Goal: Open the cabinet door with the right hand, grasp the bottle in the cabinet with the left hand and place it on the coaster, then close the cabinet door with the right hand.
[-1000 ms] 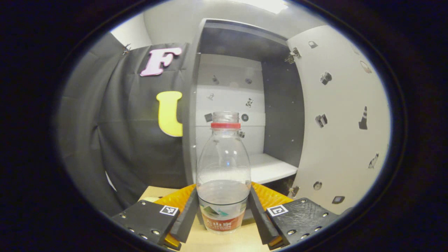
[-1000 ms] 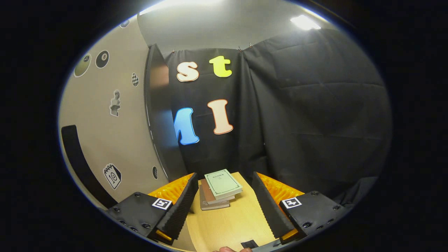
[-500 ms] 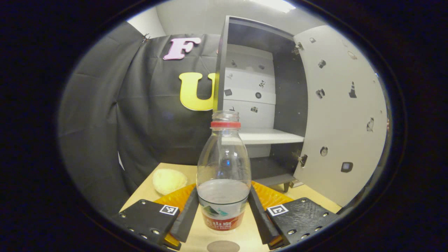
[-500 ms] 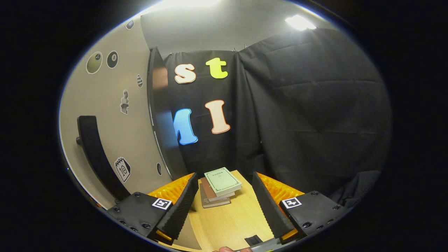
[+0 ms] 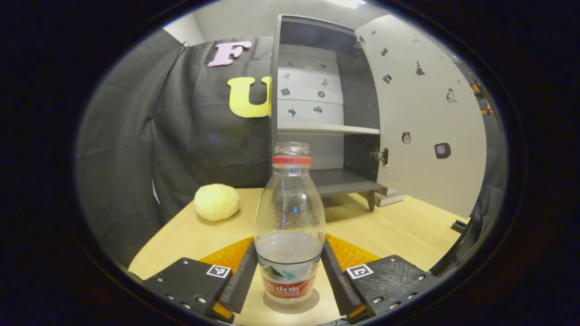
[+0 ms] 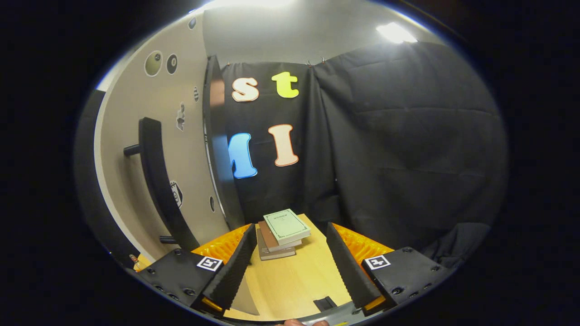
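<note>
Wooden table (image 5: pixel 398 231) carried the open cabinet (image 5: pixel 326 136), its door (image 5: pixel 421 113) swung wide. Books (image 6: pixel 281 233) and a yellow ball (image 5: pixel 216 202) lay nearby. Left gripper (image 5: pixel 290 276) clasped the bottle (image 5: pixel 290 226) upright on the coaster (image 5: pixel 290 308); label print was illegible. Right gripper (image 6: pixel 287 267) gaped empty.

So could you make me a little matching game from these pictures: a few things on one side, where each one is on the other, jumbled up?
Things:
1. bottle
2. yellow ball
3. stack of books
4. door handle

Places:
A. on the table by the black cloth, ahead of the right gripper
B. on the outer face of the open cabinet door
C. between the fingers of the left gripper
D. on the table, left of the cabinet

Pairs: 1-C, 2-D, 3-A, 4-B
</note>
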